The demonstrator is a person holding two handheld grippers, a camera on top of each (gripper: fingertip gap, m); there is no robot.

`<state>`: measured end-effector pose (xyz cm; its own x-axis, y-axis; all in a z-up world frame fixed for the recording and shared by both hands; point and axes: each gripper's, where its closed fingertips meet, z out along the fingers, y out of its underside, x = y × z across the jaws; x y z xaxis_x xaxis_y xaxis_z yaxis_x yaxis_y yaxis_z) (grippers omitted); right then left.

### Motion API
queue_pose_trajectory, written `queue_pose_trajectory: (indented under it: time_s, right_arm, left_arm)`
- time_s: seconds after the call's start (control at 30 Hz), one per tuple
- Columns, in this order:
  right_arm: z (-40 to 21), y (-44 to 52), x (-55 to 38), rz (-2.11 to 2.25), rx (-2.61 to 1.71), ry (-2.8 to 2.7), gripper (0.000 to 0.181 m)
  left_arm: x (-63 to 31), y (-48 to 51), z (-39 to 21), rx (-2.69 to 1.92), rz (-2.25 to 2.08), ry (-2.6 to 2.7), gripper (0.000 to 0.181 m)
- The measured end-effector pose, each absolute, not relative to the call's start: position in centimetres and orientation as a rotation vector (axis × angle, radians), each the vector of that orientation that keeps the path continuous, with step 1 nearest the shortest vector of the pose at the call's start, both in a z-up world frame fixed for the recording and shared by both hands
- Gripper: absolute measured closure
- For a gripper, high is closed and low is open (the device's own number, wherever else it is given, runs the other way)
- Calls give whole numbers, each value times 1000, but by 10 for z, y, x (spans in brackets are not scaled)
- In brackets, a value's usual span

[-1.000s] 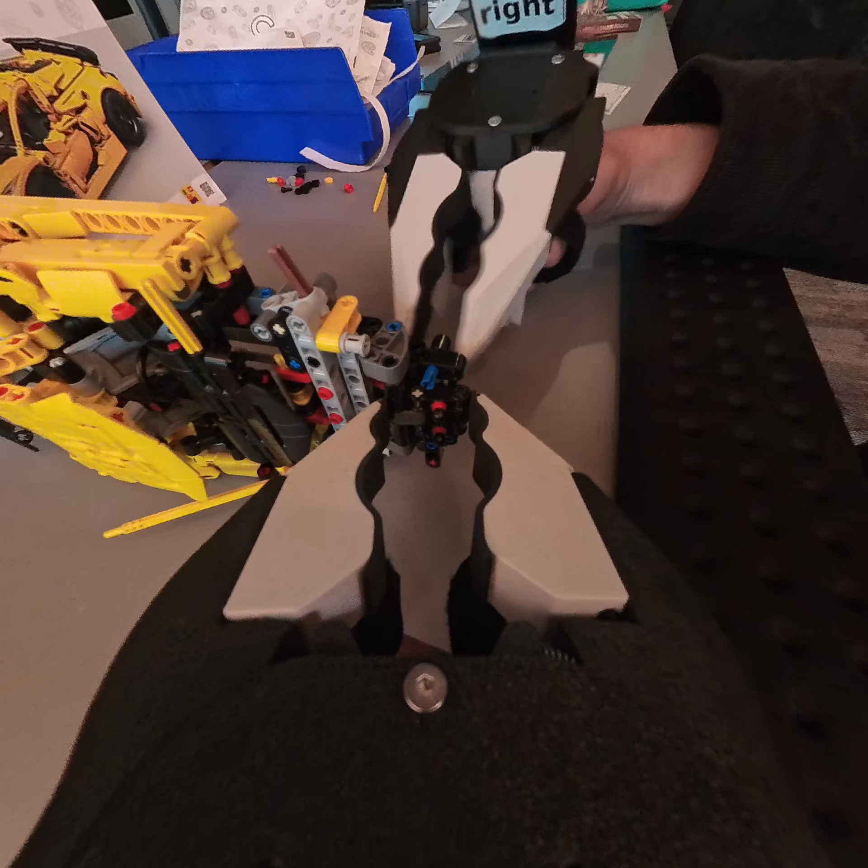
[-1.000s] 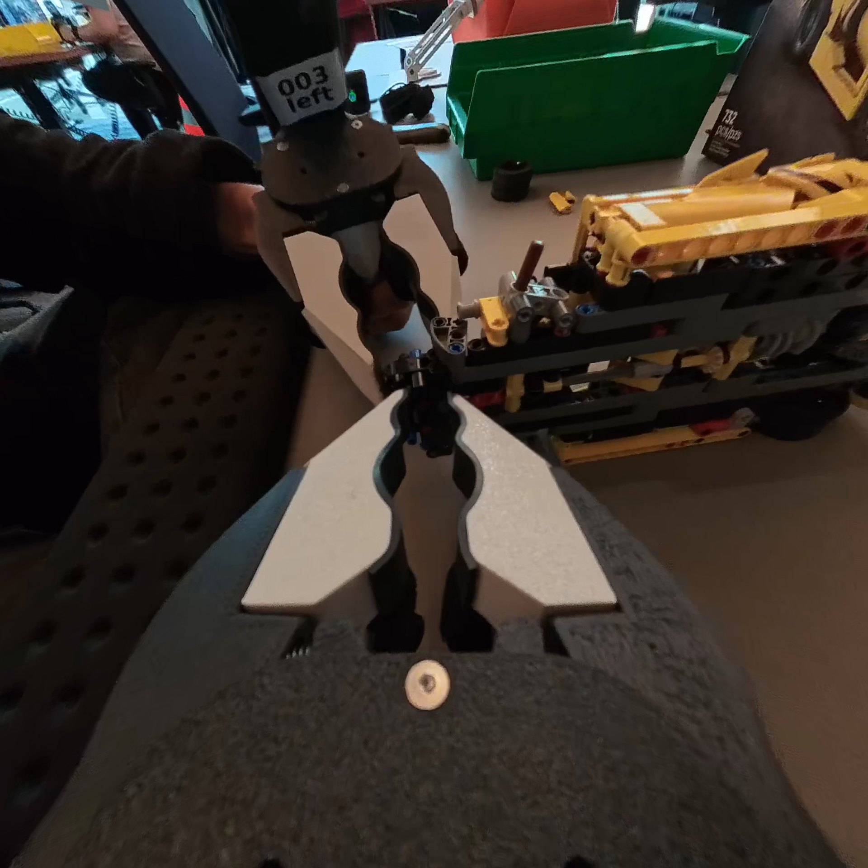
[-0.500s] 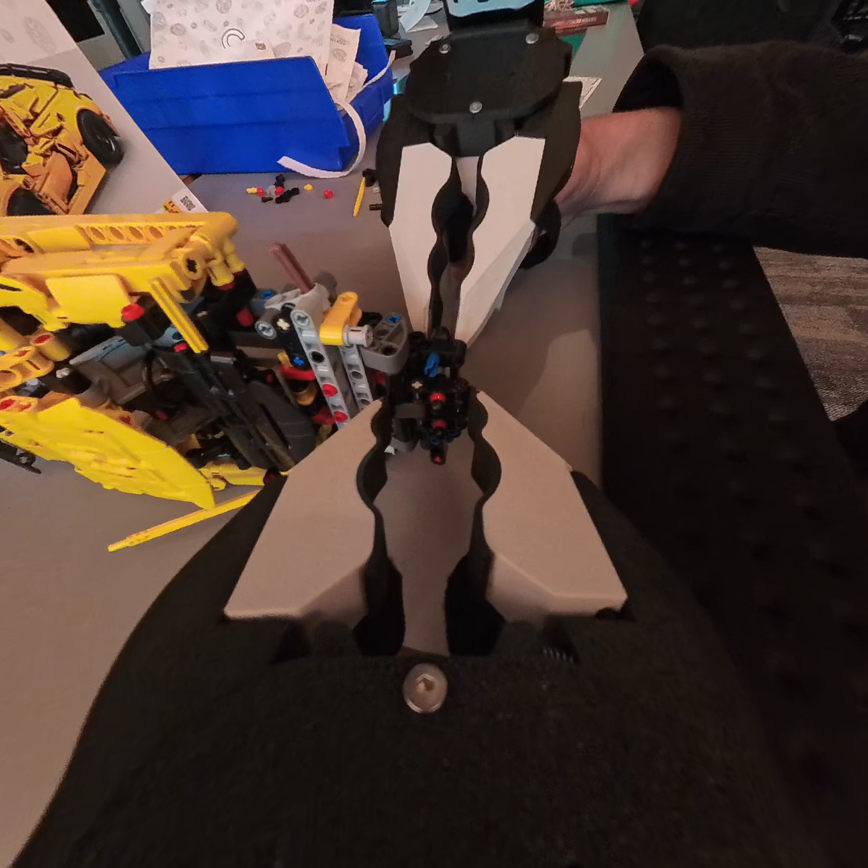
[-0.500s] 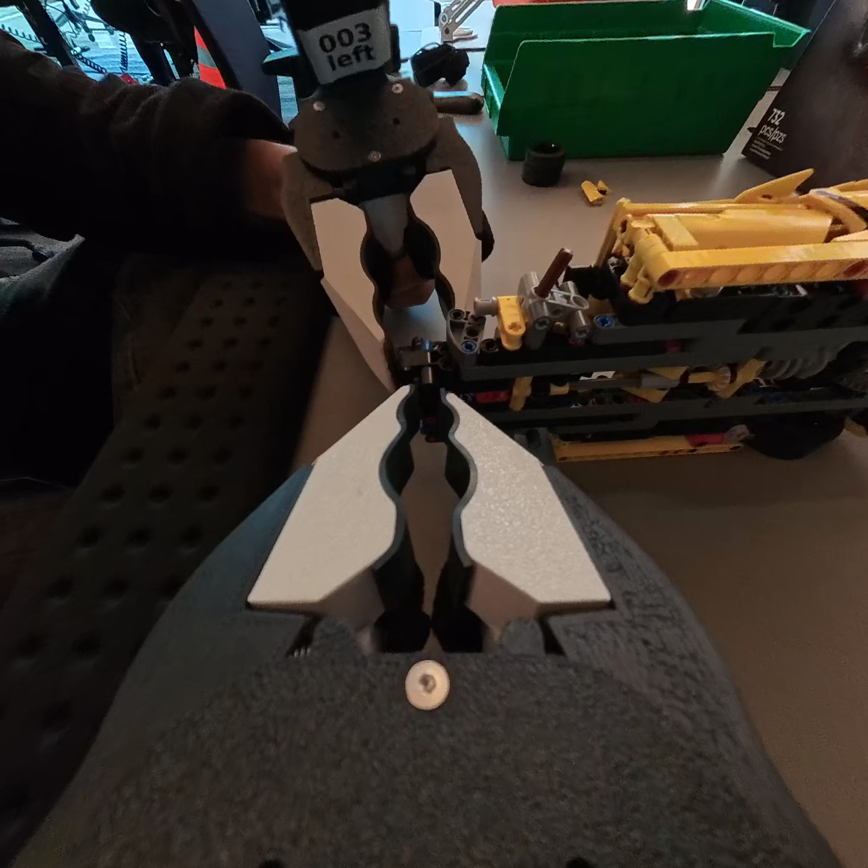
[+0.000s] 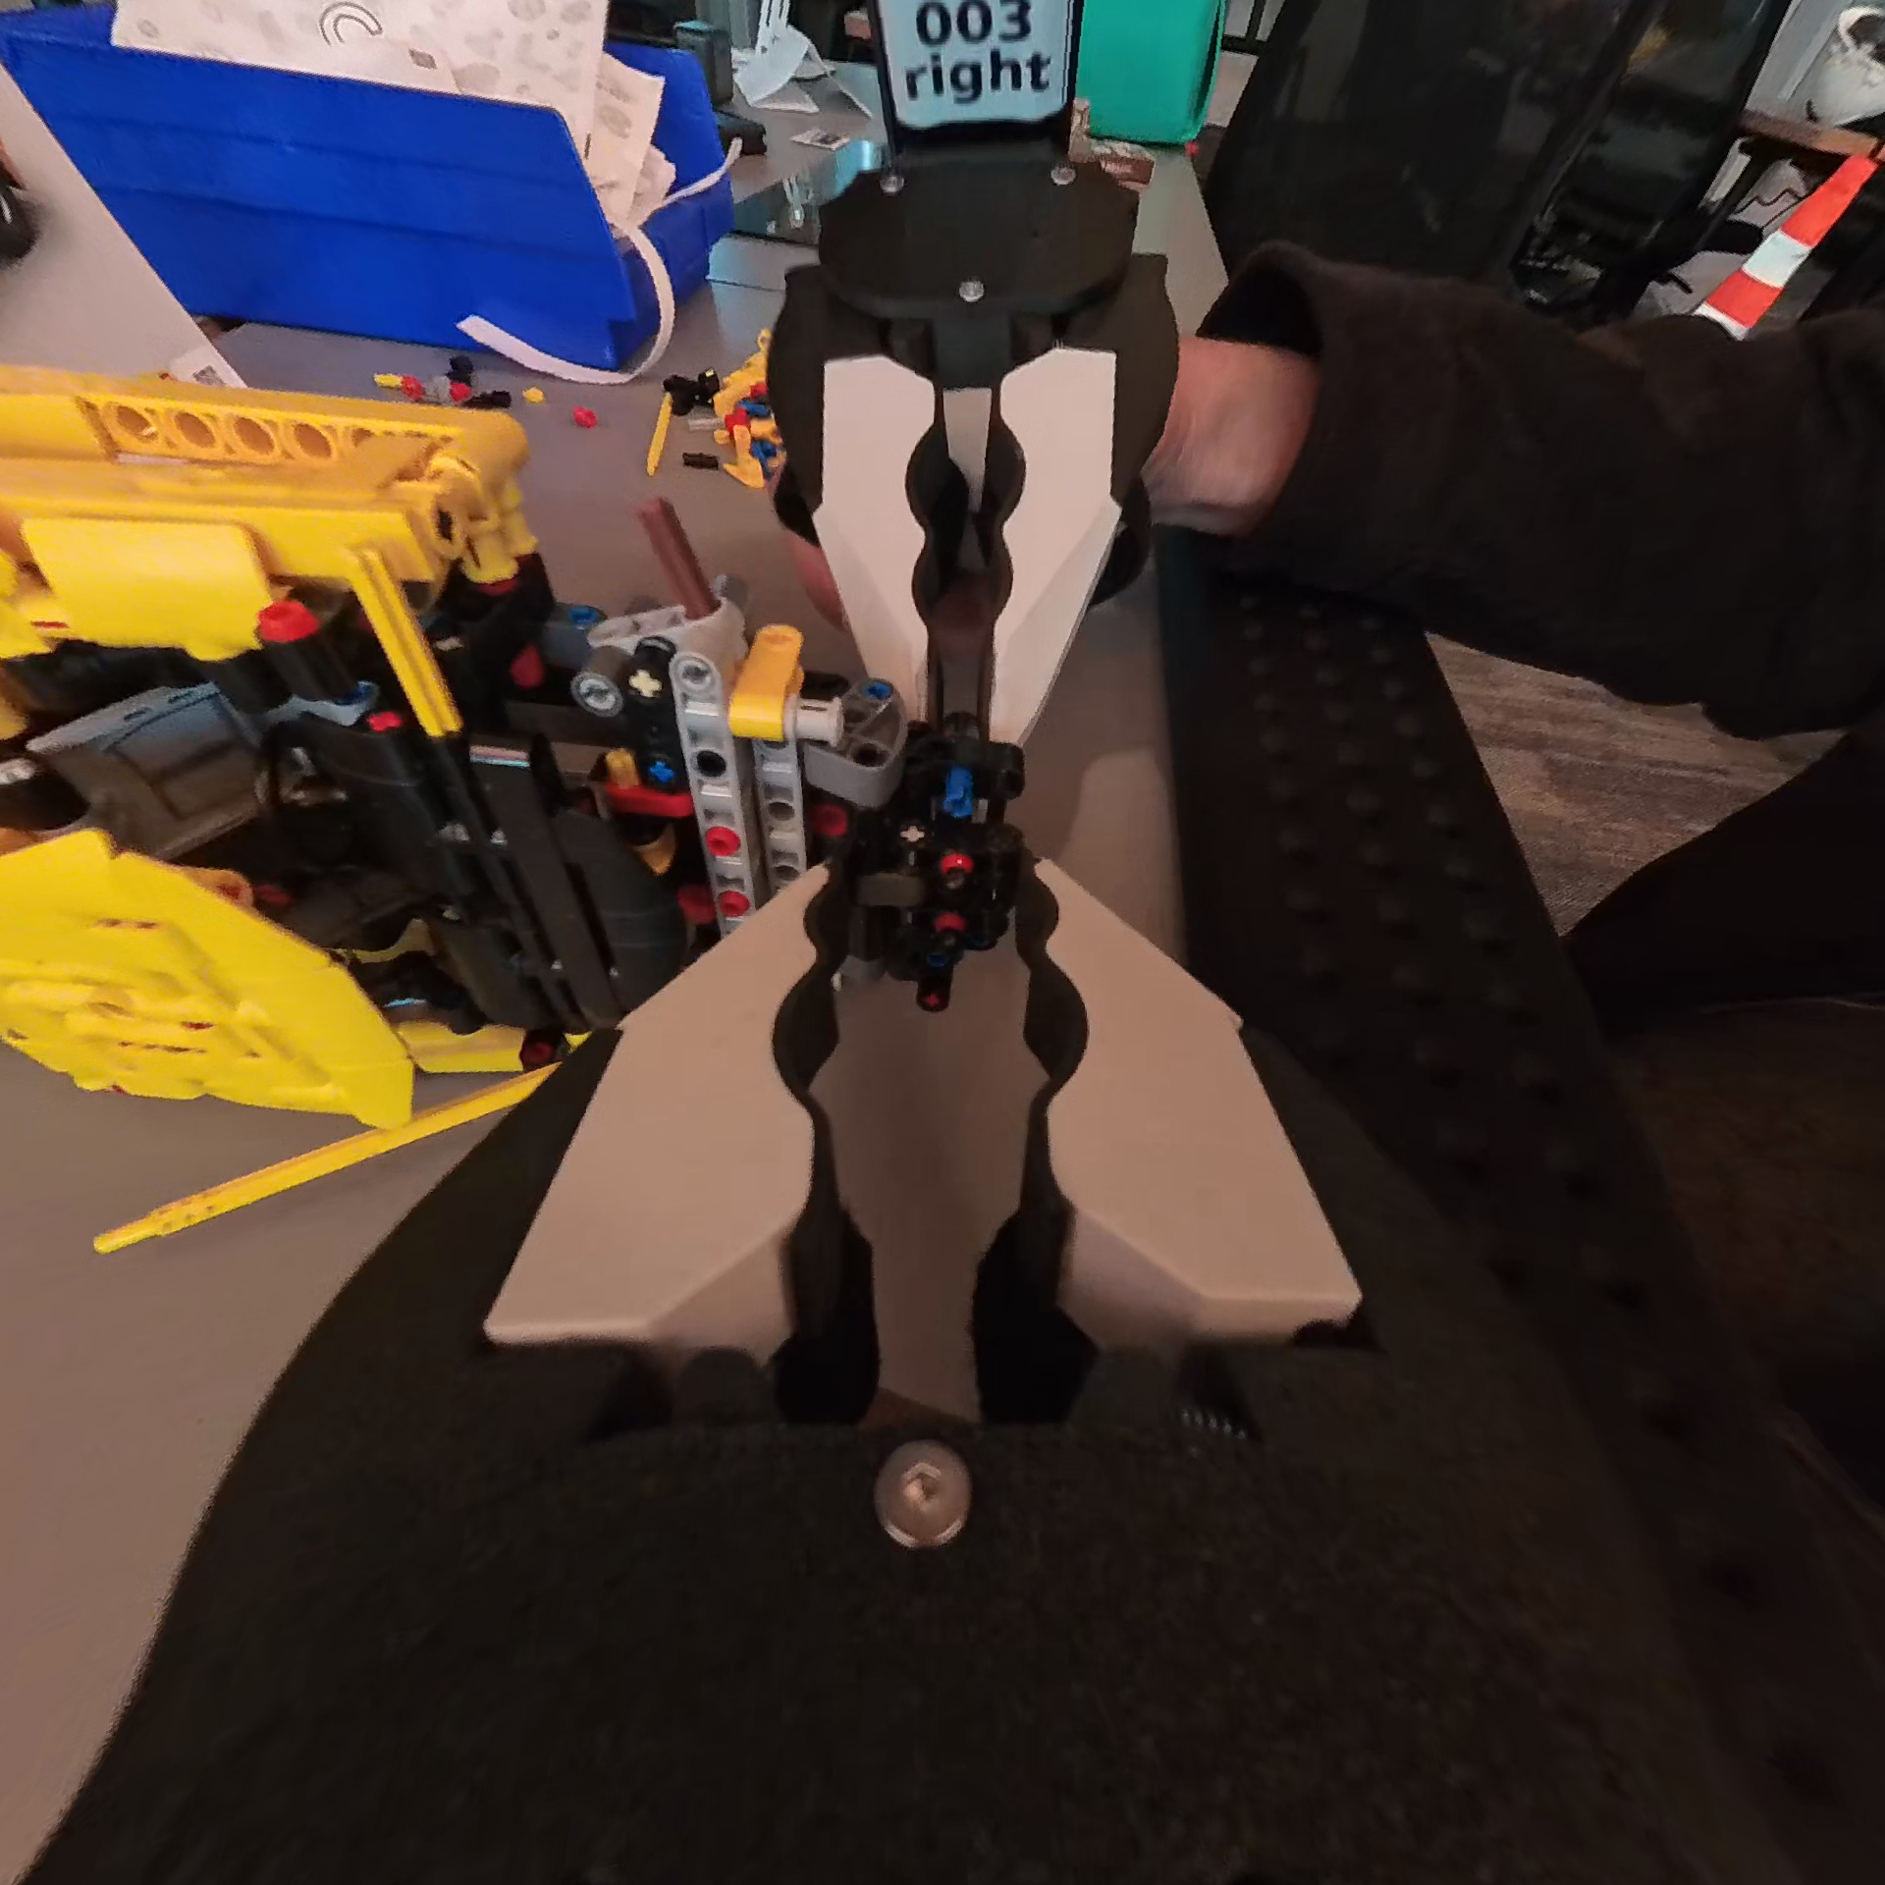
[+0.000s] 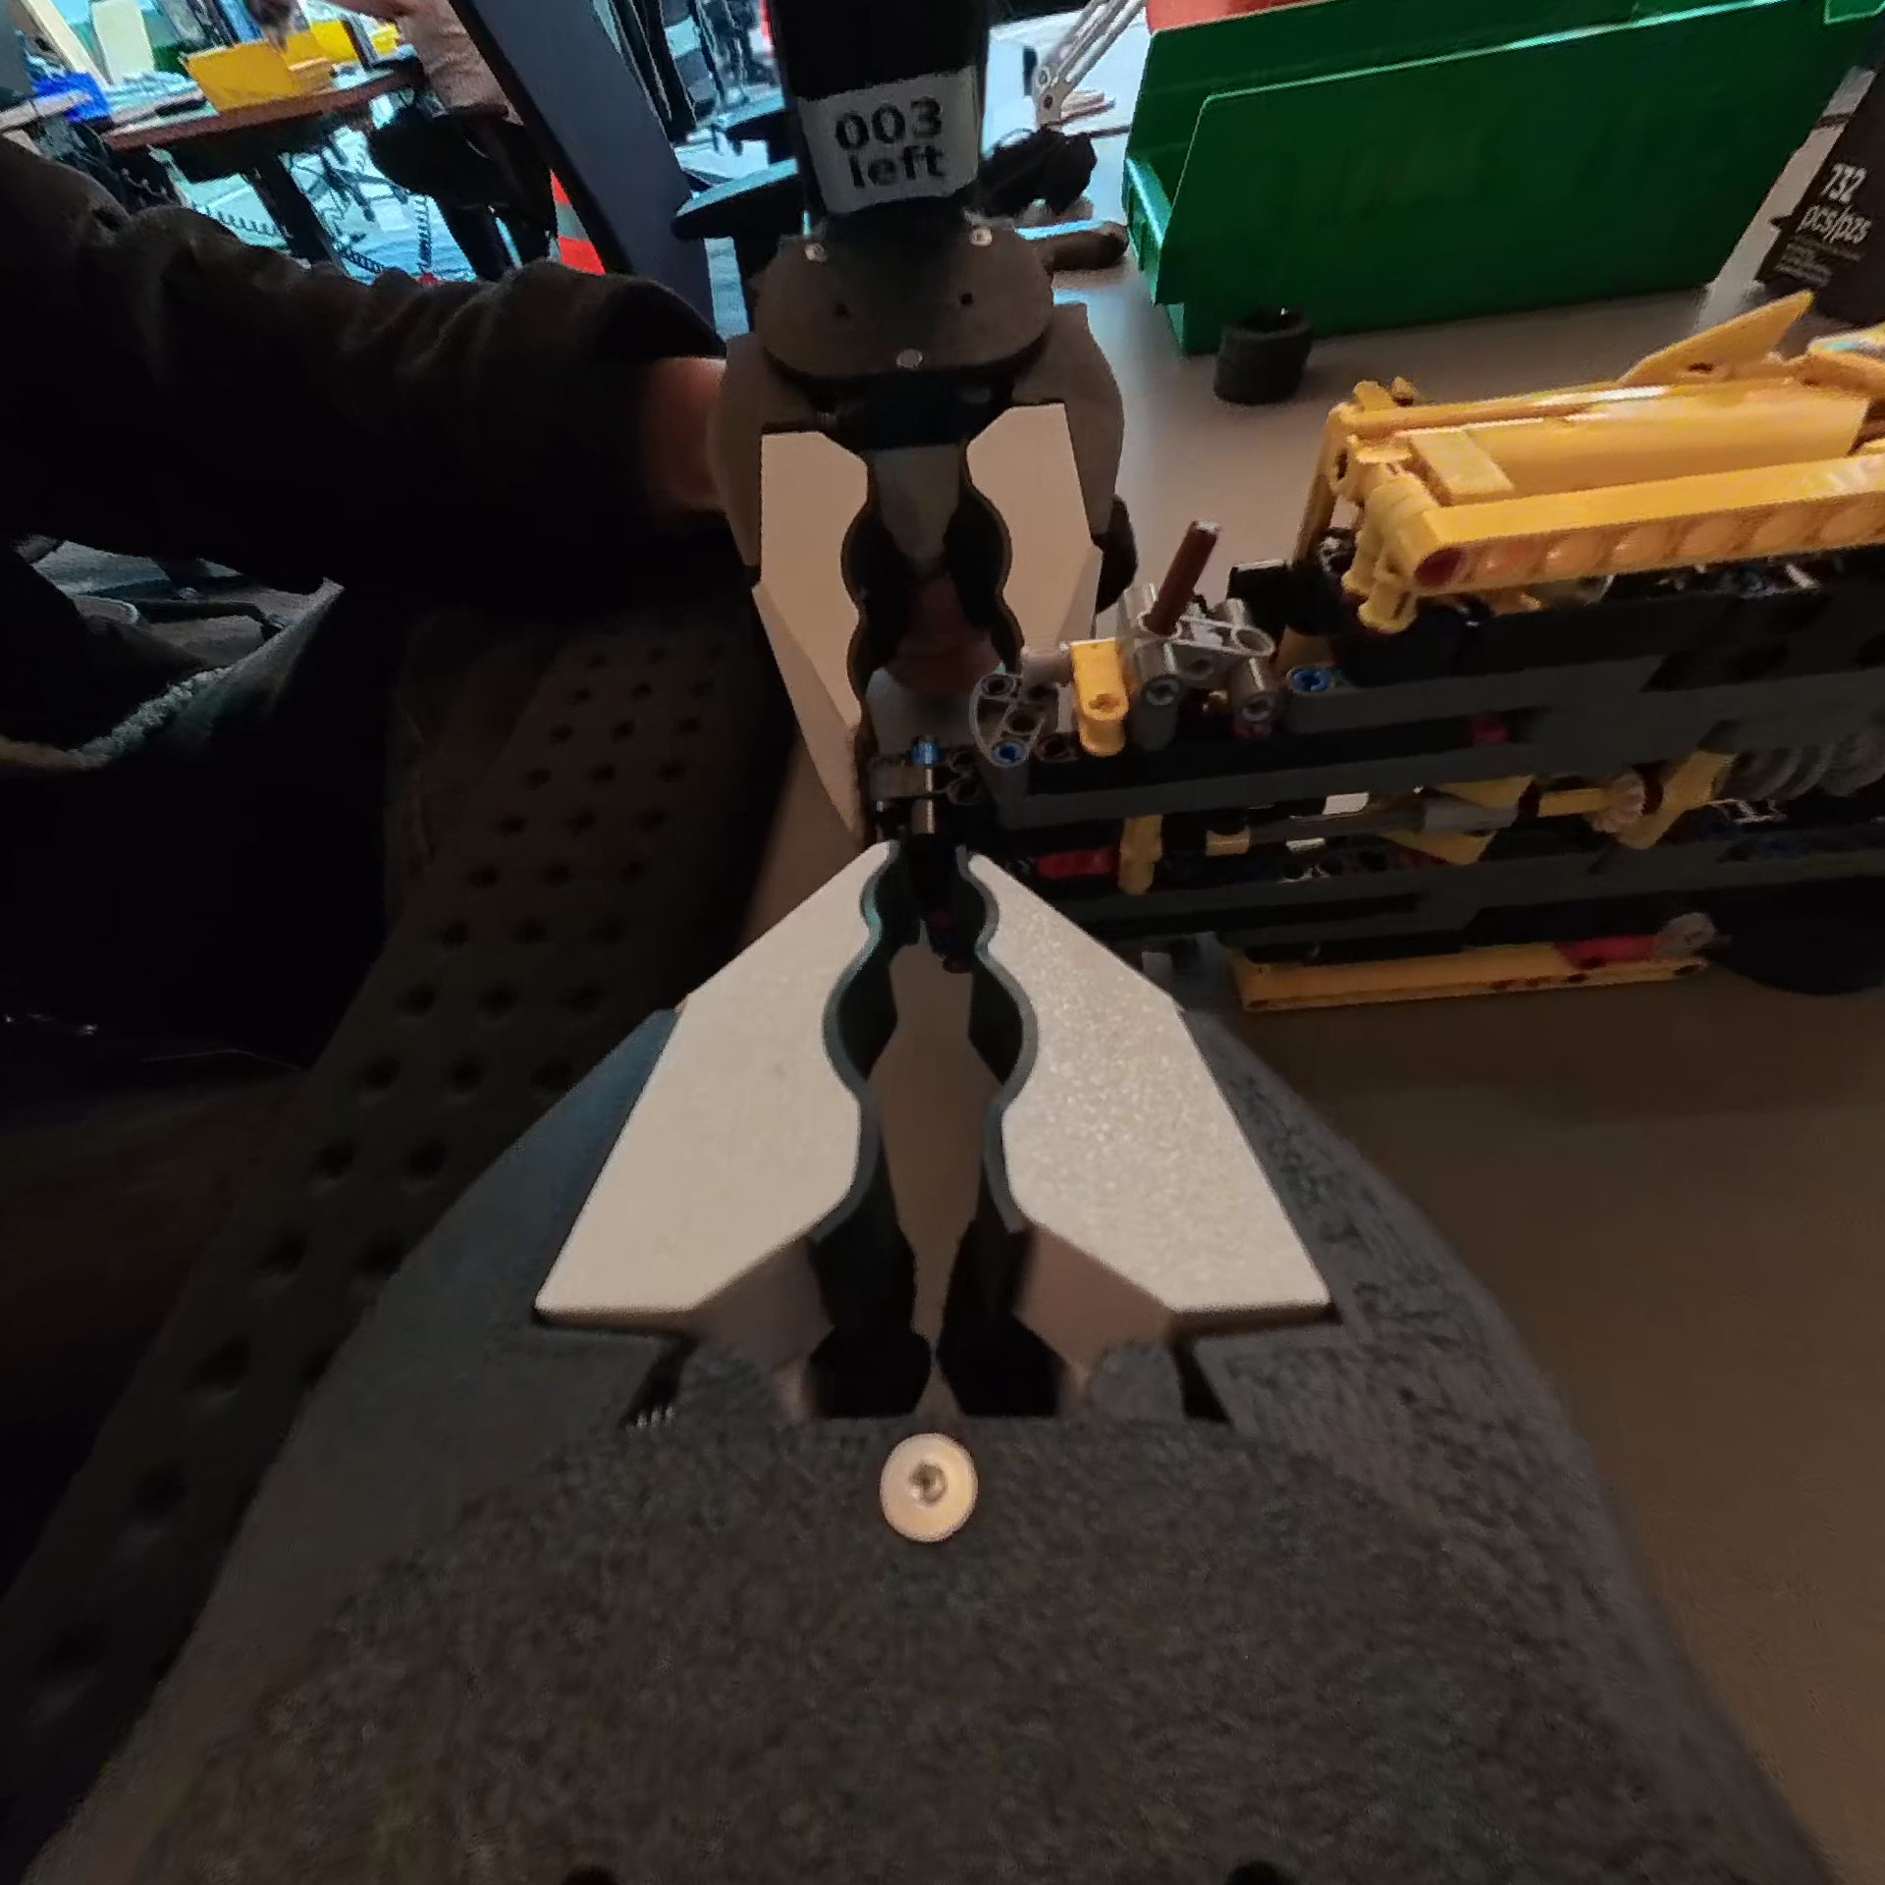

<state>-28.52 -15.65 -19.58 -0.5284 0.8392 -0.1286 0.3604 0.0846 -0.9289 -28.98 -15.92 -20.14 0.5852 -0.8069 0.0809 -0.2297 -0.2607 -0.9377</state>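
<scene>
A yellow and black brick-built car model [image 5: 255,510] lies on its side on the grey table [image 5: 153,1377]. At its near end sits a small black cluster with red and blue pins [image 5: 944,867]. My left gripper [image 5: 928,887] is shut on this cluster from the sides. My right gripper [image 5: 959,714] faces it from the far side, its tips closed on a small black piece [image 5: 959,729] at the cluster's top. In the right wrist view my right gripper [image 6: 928,862] pinches that black piece [image 6: 930,887], with the left gripper [image 6: 908,755] just beyond and the model [image 6: 1530,530] to the right.
A blue bin [image 5: 357,204] with paper sheets stands at the back left, with loose small parts [image 5: 734,418] in front of it. A thin yellow rod [image 5: 326,1163] lies by the model. A black perforated panel [image 5: 1377,918] borders the table. A green bin [image 6: 1479,173] and a black tyre [image 6: 1263,352] are behind. The tips of both grippers are at nearly the same place.
My right gripper has narrowed from a wider gap and closed on the small black piece at the cluster's top, straightening to face the left gripper. The left gripper kept its hold.
</scene>
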Motion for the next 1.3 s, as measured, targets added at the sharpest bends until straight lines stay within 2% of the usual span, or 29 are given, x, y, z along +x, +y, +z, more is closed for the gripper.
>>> queue_pose_trajectory:
  time_s: [0.2,0.43,0.5,0.57,0.8,0.93,1.03,1.13,1.23,1.3]
  right_arm:
    - [-198,-155,-283,1443,-1184,-1924,174]
    - [-198,-155,-284,1440,-1189,-1919,174]
    - [-198,-155,-284,1441,-1189,-1916,174]
    - [-198,-155,-284,1448,-1194,-1915,174]
    - [-198,-156,-284,1422,-1201,-1929,174]
    - [-198,-156,-285,1400,-1196,-1933,174]
    - [-198,-156,-285,1394,-1198,-1936,174]
    - [-198,-157,-286,1386,-1196,-1944,174]
    - [-198,-156,-286,1376,-1195,-1946,174]
    - [-198,-156,-285,1371,-1194,-1945,174]
  left_arm:
    - [-295,-165,-214,-1809,-462,915,149]
    - [-298,-169,-207,-1814,-413,867,152]
    - [-300,-171,-205,-1835,-403,824,157]
    - [-303,-173,-211,-1927,-434,714,169]
    - [-319,-166,-187,-1761,129,645,165]
    - [-314,-166,-168,-1758,93,488,161]
    - [-297,-170,-182,-1875,-27,415,151]
    - [-297,-164,-192,-1930,117,424,147]
    - [-295,-160,-198,-1951,142,459,147]
    - [-292,-161,-200,-1965,94,474,153]
